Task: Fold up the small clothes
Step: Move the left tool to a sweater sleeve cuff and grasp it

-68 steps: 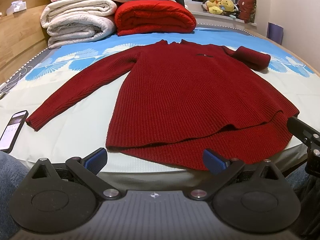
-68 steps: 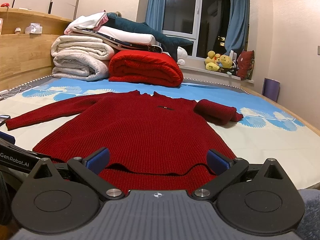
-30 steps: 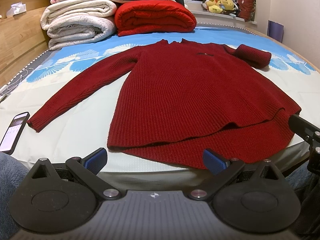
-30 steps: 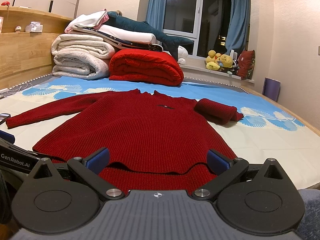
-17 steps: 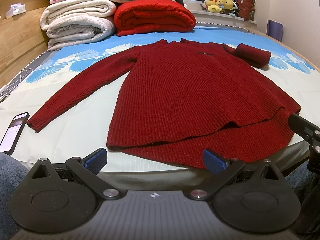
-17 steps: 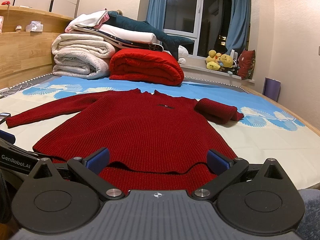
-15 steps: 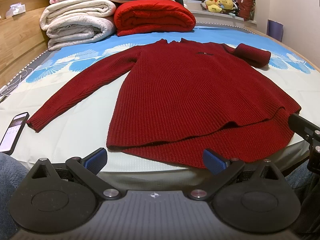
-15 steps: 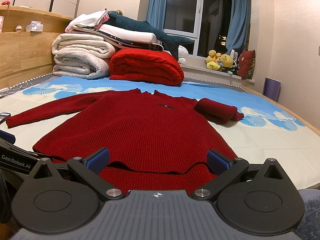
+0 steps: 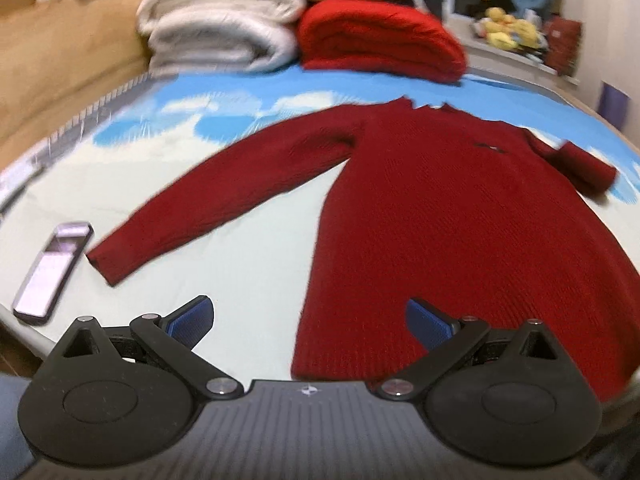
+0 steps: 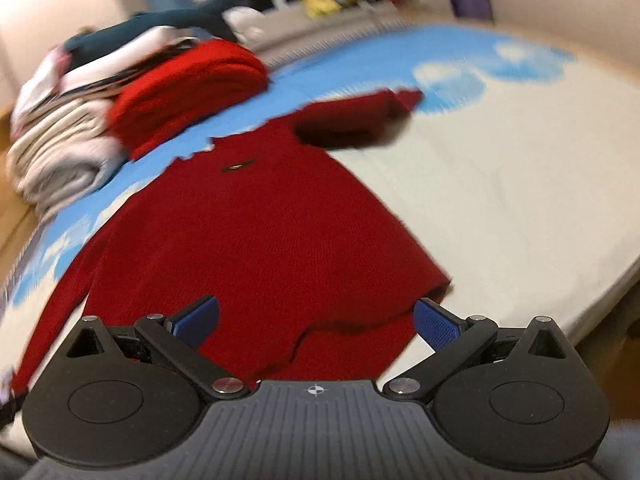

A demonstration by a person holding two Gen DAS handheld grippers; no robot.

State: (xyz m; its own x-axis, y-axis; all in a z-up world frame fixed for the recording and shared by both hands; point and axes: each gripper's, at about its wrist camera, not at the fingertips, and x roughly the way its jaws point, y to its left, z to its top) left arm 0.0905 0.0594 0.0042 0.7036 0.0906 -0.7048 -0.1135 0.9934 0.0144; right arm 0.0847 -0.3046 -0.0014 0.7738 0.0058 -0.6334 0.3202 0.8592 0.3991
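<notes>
Left wrist view shows us a bed with a pale sheet printed blue, and both views have swung and blurred since half a second ago: ours now look further down onto it, the right one tilted. On the bed the dark red ribbed knit sweater lies flat as before, one sleeve stretched out, the other folded at the shoulder. Behind it sit a folded red blanket and rolled white bedding. Our left gripper hovers wide open over the sweater's hem corner, empty. Our right gripper hangs equally wide over the hem, gripping nothing. A dark smartphone lies beside the stretched cuff
</notes>
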